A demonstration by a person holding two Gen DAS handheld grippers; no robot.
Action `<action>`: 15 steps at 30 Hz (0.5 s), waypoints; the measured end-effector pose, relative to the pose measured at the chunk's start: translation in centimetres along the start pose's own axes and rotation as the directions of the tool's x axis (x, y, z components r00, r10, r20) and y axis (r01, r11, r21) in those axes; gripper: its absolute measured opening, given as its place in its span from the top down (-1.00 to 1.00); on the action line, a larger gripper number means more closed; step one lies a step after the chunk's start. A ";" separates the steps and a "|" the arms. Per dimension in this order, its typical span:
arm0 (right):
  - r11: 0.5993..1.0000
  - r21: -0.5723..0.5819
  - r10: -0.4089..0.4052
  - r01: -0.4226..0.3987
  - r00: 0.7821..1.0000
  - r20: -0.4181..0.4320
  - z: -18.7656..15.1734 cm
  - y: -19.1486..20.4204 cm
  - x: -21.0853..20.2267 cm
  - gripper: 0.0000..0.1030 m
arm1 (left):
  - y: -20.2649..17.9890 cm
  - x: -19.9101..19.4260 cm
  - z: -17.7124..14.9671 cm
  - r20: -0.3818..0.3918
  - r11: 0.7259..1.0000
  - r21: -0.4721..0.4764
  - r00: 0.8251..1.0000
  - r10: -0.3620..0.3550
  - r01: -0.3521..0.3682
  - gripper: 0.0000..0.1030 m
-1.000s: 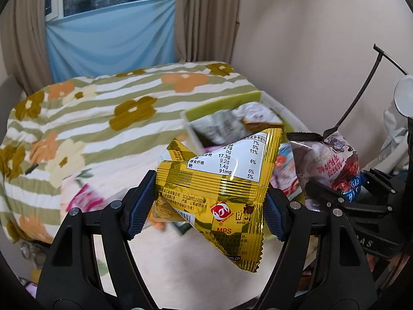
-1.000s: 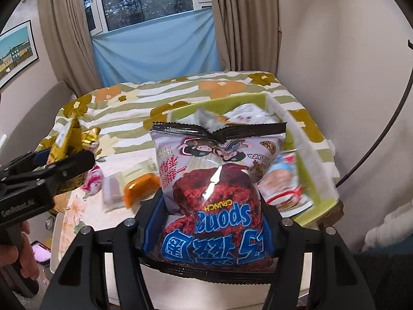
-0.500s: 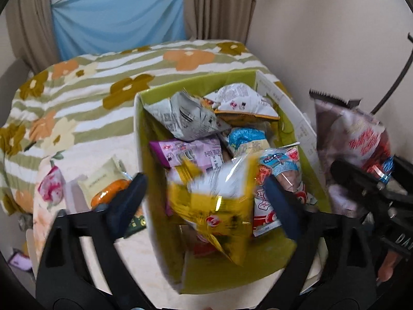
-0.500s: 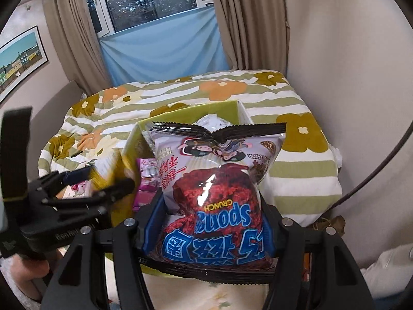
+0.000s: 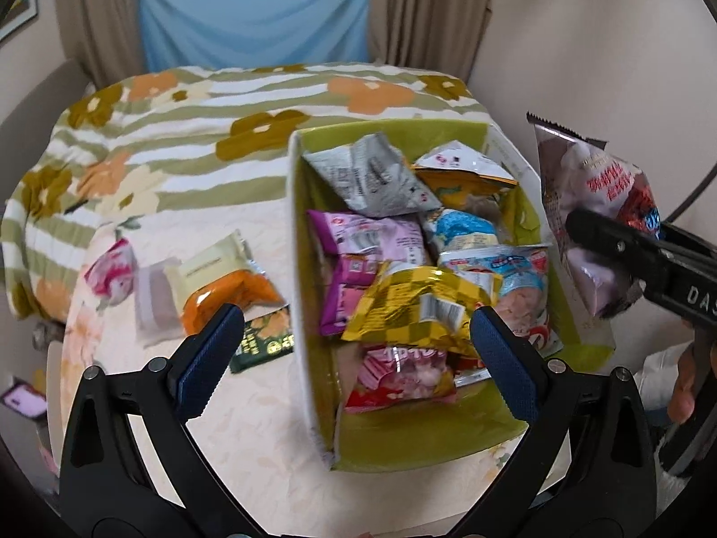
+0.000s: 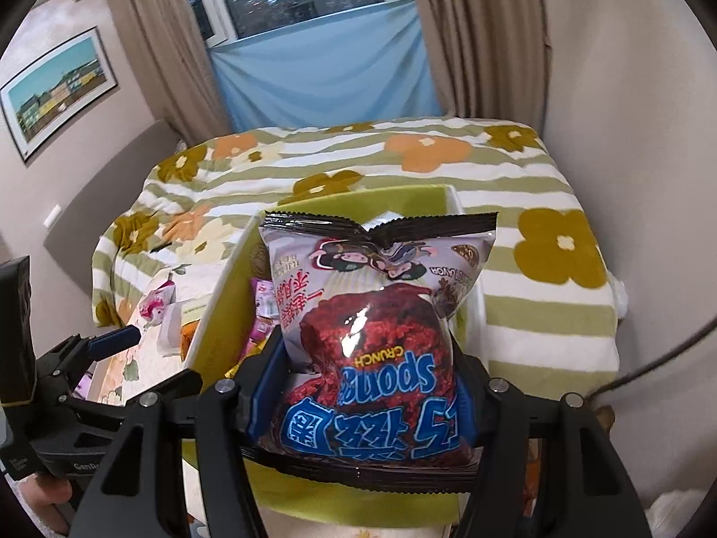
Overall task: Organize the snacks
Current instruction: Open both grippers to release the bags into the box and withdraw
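A green box [image 5: 295, 233] with white outer walls stands on the cream table, filled with several snack bags. My left gripper [image 5: 354, 336] hangs open just above the box's near half, with nothing pressed between its blue pads. Below it a yellow checked snack bag [image 5: 416, 309] lies loose on top of the other snacks. My right gripper [image 6: 367, 372] is shut on a purple and red Sponge Crunch bag [image 6: 372, 314], held upright over the box's right side. The left wrist view shows that bag [image 5: 596, 206] beside the right rim.
Loose snacks lie on the table left of the box: an orange and cream packet [image 5: 224, 278], a pink one [image 5: 112, 269], a pale purple one [image 5: 154, 300], a dark green one [image 5: 264, 340]. Behind is a flowered striped blanket [image 5: 224, 107]. A wall stands close on the right.
My left gripper opened and let go of the yellow bag, which dropped into the box. Both grippers moved over the box. The right one still grips its bag.
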State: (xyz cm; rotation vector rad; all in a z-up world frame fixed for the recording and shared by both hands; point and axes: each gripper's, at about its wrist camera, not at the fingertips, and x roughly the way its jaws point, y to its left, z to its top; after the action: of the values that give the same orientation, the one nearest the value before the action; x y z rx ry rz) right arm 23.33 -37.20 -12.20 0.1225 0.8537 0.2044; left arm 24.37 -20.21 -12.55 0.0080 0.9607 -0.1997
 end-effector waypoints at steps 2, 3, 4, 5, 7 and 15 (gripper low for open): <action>1.000 -0.024 0.004 -0.004 1.000 -0.004 0.5 0.3 0.5 -0.15 | 0.4 -0.3 -0.1 0.002 1.000 -0.016 1.000 0.009 -0.009 -0.95; 0.999 -0.034 0.007 -0.008 1.000 -0.011 0.8 0.2 0.9 -0.15 | 0.7 -0.6 -0.3 0.005 0.999 -0.027 1.000 0.017 -0.017 -0.95; 0.999 -0.046 0.010 -0.011 1.000 -0.022 1.1 0.4 1.4 -0.15 | 0.9 -0.7 -0.4 0.007 0.999 -0.032 1.000 0.023 -0.023 -0.95; 0.998 -0.054 0.011 -0.012 1.000 -0.027 1.2 0.4 1.7 -0.15 | 1.2 -1.0 -0.5 0.011 0.999 -0.040 0.999 0.033 -0.033 -0.95; 0.998 -0.066 0.005 -0.007 0.999 -0.041 1.7 0.6 2.6 -0.15 | 1.7 -1.3 -0.8 0.011 0.997 -0.053 0.999 0.047 -0.047 -0.95; 0.999 -0.048 0.012 -0.013 1.000 -0.020 1.1 0.8 2.7 -0.89 | 3.4 -1.4 -2.6 -0.016 0.993 -0.112 0.999 0.044 -0.045 -0.95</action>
State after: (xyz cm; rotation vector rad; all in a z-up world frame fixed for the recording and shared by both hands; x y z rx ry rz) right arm 25.84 -35.86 -13.34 0.0805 0.8674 0.2384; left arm 22.04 -16.41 -13.23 -0.0730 0.9837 -0.1040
